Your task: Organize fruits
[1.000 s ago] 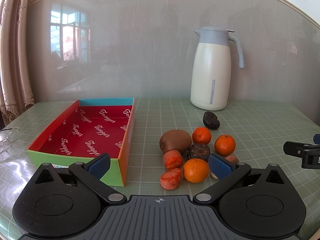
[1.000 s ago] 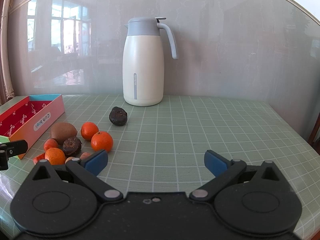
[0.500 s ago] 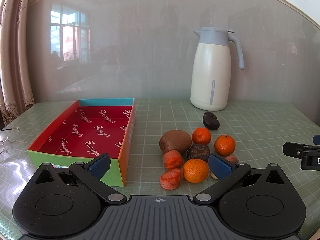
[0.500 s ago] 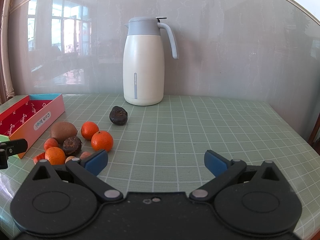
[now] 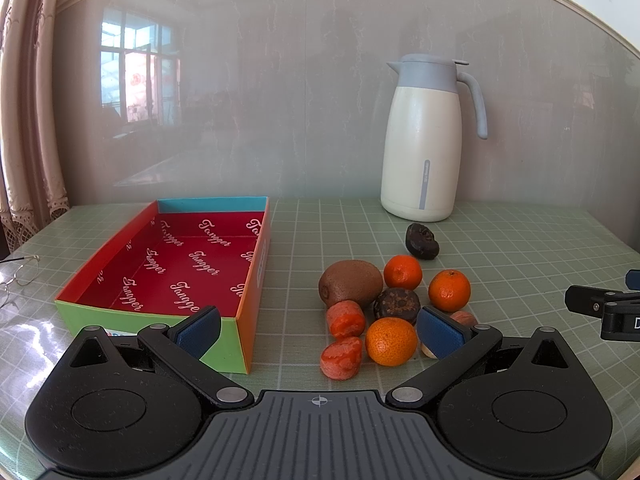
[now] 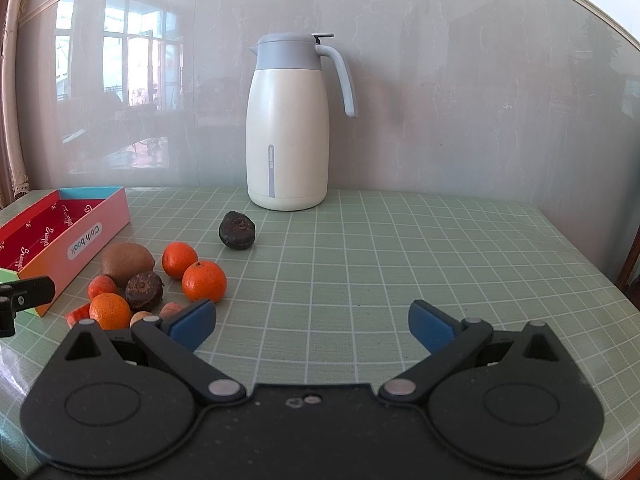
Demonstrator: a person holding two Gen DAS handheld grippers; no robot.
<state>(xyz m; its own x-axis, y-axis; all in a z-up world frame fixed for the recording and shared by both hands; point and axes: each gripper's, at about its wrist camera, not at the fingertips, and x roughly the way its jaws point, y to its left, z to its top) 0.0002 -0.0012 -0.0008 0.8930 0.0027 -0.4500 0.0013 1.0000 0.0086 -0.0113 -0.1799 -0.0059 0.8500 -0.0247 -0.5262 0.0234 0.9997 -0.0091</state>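
Both grippers wide apart, holding nothing: left gripper [image 5: 320, 330], right gripper [image 6: 312, 326]. Fruit cluster on tabletop [image 5: 520, 240] beside empty box [image 5: 256, 272]. Risk: fruits touch; closing on tangerine [image 5: 391, 341] likely nudges carrot piece [image 5: 341, 357], round ones roll.

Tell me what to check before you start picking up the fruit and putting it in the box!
1. Left gripper fingers apart: ok, nothing between them.
2. Right gripper fingers apart: ok, nothing between them.
3. Box has room: ok, only its red floor shows inside.
4. Fruit reachable: ok, the kiwi and the nearest orange lie in a cluster just ahead of the left gripper.
5. Stray fruit spotted: ok, one dark fruit sits apart, nearer the jug.
6. Small pieces behind the left gripper's right finger: cannot tell what they are, partly hidden.
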